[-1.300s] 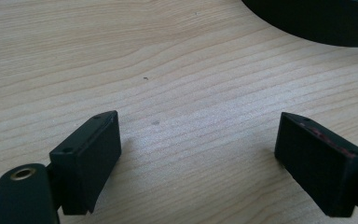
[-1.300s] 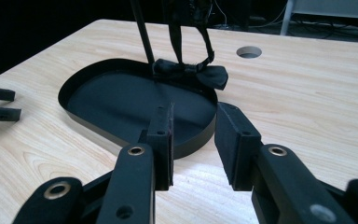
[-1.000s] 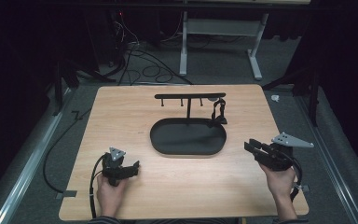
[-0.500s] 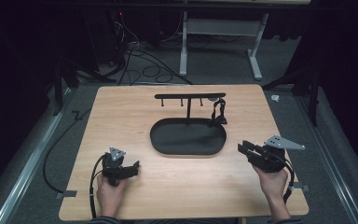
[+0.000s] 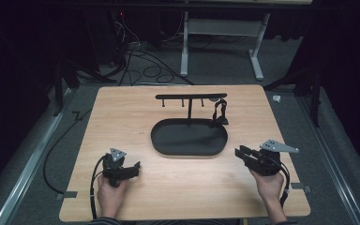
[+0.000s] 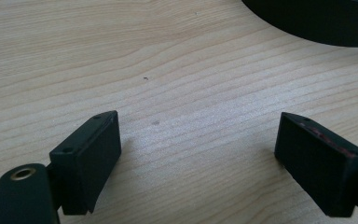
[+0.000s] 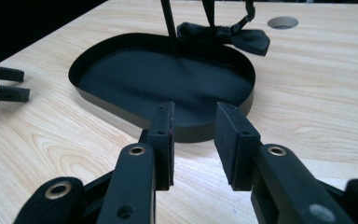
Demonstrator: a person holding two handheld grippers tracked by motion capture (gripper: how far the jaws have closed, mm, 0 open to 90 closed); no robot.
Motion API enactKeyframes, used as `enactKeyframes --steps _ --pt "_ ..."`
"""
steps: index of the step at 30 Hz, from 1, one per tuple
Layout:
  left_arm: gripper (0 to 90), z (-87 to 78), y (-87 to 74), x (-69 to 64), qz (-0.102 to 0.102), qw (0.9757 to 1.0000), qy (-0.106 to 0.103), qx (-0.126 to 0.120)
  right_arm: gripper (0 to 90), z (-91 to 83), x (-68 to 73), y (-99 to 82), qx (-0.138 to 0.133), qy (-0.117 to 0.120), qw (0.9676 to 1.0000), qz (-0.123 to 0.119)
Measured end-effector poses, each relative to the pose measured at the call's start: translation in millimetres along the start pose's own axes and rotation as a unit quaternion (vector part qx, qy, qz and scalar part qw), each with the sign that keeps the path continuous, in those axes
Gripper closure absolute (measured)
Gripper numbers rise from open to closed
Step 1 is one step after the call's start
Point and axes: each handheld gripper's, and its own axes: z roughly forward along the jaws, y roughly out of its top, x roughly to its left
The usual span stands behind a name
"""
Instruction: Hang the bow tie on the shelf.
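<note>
A black oval tray (image 5: 168, 140) lies mid-table, with a T-shaped black stand (image 5: 190, 97) rising from its far rim. A black bow tie (image 5: 220, 115) hangs by its strap from the right end of the stand's bar and rests at the tray's far right rim (image 7: 242, 39). My left gripper (image 5: 133, 168) sits low over bare wood in front of the tray's left end, open wide (image 6: 196, 144) with nothing between its pads. My right gripper (image 5: 240, 152) is just right of the tray and points at the tray's near wall (image 7: 121, 109). It is part open (image 7: 193, 135) and holds nothing.
The wooden table (image 5: 122, 112) has a round hole (image 7: 282, 22) near its far right. Bare wood surrounds the tray on all sides. Cables (image 5: 140, 61) and a white desk frame (image 5: 220, 33) stand on the dark floor beyond. My left gripper's jaws (image 7: 4, 84) also appear at the left of the right gripper view.
My right gripper has sunk a little toward the table and edged left toward the tray. The left gripper has stayed put.
</note>
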Motion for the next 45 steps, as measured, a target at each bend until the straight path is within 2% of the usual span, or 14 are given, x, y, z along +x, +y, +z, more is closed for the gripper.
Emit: enactKeyframes --steps 26,45 --pt "14.9 0.0 0.0 -0.1 0.000 1.0000 0.000 0.000 69.8 18.2 -4.9 -14.9 0.024 -0.012 0.9996 0.006" --pt "14.9 0.0 0.0 -0.1 0.000 1.0000 0.000 0.000 69.8 31.3 -9.9 -28.4 0.058 -0.030 0.9978 0.010"
